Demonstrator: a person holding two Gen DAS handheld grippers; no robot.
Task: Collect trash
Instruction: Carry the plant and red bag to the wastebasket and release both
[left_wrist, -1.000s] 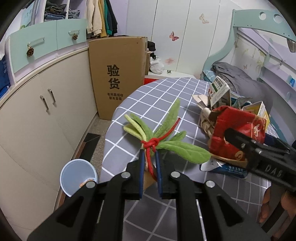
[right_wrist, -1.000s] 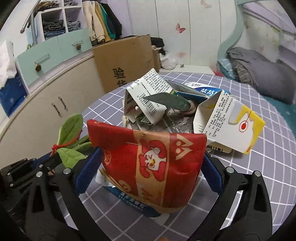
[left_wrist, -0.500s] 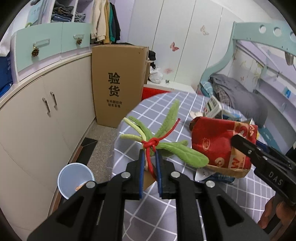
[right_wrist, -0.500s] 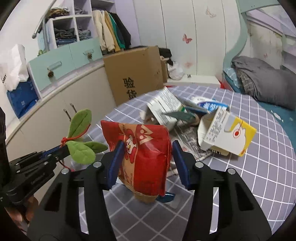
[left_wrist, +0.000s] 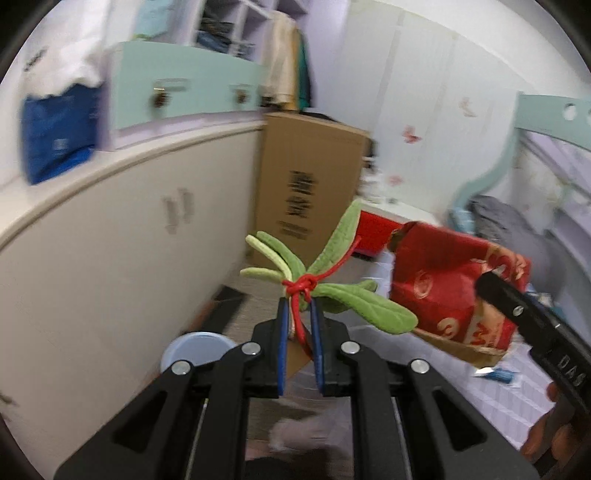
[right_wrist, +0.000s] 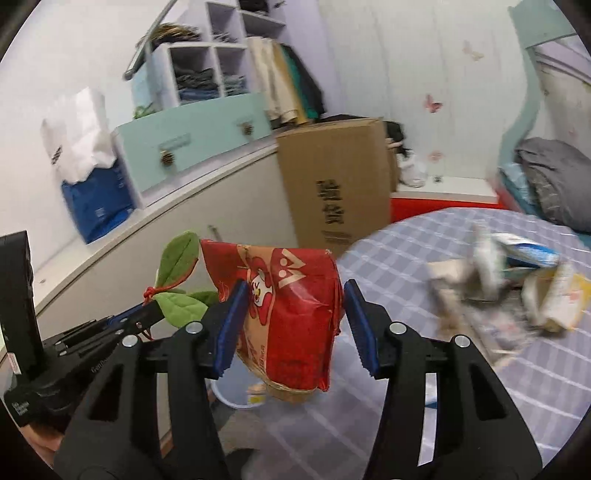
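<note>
A bundle of green fabric leaves (left_wrist: 334, 295) tied with red string is held in the air, with my left gripper (left_wrist: 298, 306) shut on its stem. To the right hangs a red snack bag (left_wrist: 447, 291), squeezed at its sides by my right gripper (right_wrist: 291, 291). In the right wrist view the red snack bag (right_wrist: 291, 310) fills the centre, and the leaf bundle (right_wrist: 177, 295) and left gripper (right_wrist: 147, 314) sit at lower left. A pale blue bin (left_wrist: 195, 347) stands on the floor below both; in the right wrist view the bag partly hides the bin (right_wrist: 236, 395).
A round table with a grey checked cloth (right_wrist: 480, 387) lies to the right, with a pile of cartons and paper (right_wrist: 517, 280) on it. A tall cardboard box (left_wrist: 306, 184) and a cream cabinet (left_wrist: 110, 258) stand behind the bin. A bed (right_wrist: 554, 177) is far right.
The right gripper has closed on the red bag and lifted it off the pile. Both grippers have risen and swung left off the table, over the floor by the bin.
</note>
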